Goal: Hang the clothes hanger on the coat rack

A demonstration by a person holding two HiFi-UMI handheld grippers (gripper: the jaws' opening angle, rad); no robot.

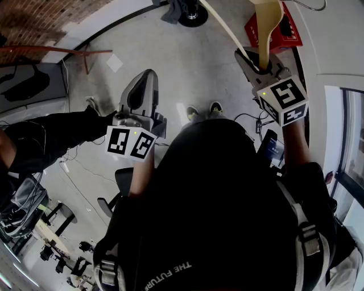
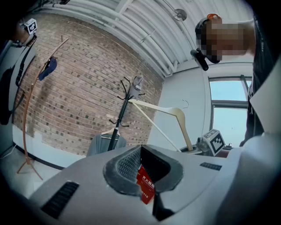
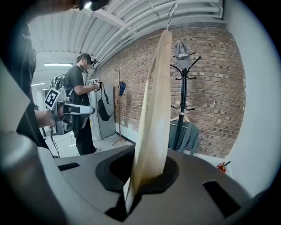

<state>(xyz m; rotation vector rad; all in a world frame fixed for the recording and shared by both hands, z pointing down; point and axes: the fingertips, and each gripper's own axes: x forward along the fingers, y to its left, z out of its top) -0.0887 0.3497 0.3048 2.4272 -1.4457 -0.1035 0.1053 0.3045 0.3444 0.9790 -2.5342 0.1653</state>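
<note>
A pale wooden clothes hanger [image 1: 267, 25] stands upright in my right gripper [image 1: 256, 62], which is shut on one of its arms. In the right gripper view the hanger [image 3: 156, 110] rises from the jaws, its metal hook [image 3: 171, 11] at the top. The black coat rack [image 3: 182, 101] stands ahead by the brick wall, apart from the hanger, with a grey cap [image 3: 181, 50] on top and a grey garment [image 3: 186, 136] lower down. The left gripper view also shows the coat rack [image 2: 120, 118] and the hanger [image 2: 175, 116]. My left gripper [image 1: 147, 82] is lower, shut and holding nothing.
A red fire-equipment box [image 1: 281, 31] sits on the floor by the white wall near the rack's round base [image 1: 193, 14]. Another person [image 3: 81, 110] stands at the left by a curved wooden stand [image 2: 33, 101]. Windows [image 1: 347, 131] line the right side. Cables lie on the floor.
</note>
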